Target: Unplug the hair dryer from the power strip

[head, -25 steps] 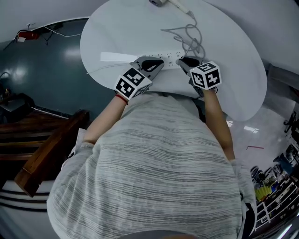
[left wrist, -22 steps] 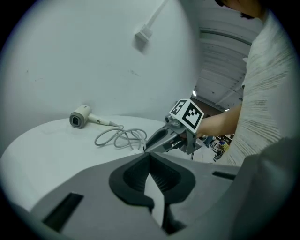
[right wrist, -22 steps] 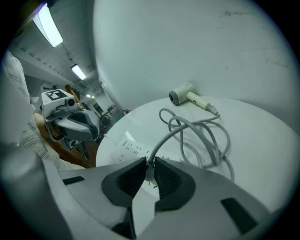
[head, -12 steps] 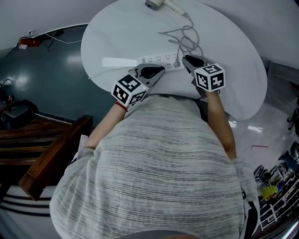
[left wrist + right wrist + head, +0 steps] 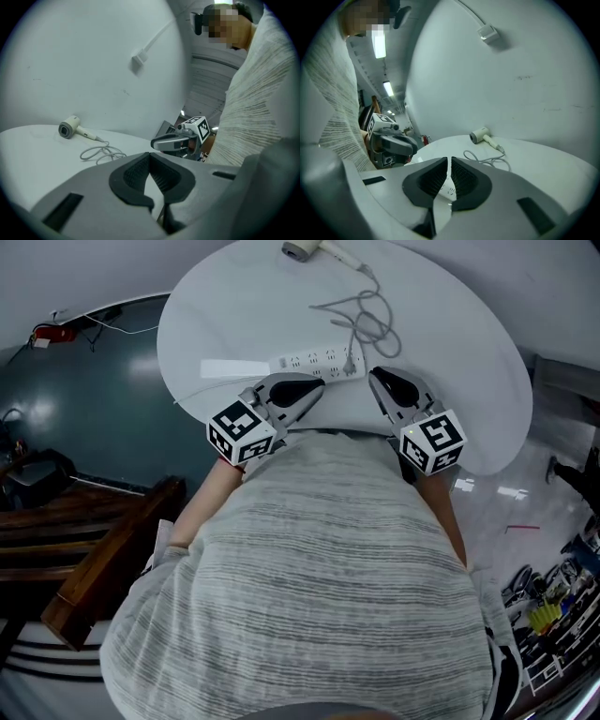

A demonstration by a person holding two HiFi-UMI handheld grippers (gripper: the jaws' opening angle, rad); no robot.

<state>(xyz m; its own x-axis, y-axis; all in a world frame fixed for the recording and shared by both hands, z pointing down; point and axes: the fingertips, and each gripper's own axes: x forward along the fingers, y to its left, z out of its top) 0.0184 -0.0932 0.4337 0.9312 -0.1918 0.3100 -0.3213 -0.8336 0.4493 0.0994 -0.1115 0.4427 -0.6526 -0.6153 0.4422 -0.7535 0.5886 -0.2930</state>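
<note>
1. Grey-shelled, the left gripper [image 5: 317, 387] and the right gripper [image 5: 376, 375] were held out in front of the person's striped shirt [image 5: 309, 568]. The bare forearms [image 5: 208, 495] came up from either side of the lower frame. Both tips aimed up-frame at the power strip [image 5: 319, 360] and leaned a little toward each other.
2. In the left gripper view, the left gripper [image 5: 150, 155] had its jaws pressed together on nothing. In the right gripper view, the right gripper [image 5: 449, 160] also had its jaws closed, with only a thin slit between the pads and nothing in it.
3. A second earlier both tips had been down at the strip, the left near its middle and the right at its right end by the cord. Now both had drawn back down-frame to the near edge of the white table [image 5: 450, 352], clear of the strip and set wider apart.
4. The hair dryer [image 5: 305, 249] lay on its side at the top centre of the head view, by the table's far edge. Its long axis ran across the frame, with the barrel at the left and the handle pointing right and slightly down.
5. The cord [image 5: 370, 320] left the handle's end, looped loosely mid-table and ran down to the strip's right end. I could not tell whether the plug was seated. The strip lay lengthwise left to right, rising slightly to the right.
</note>
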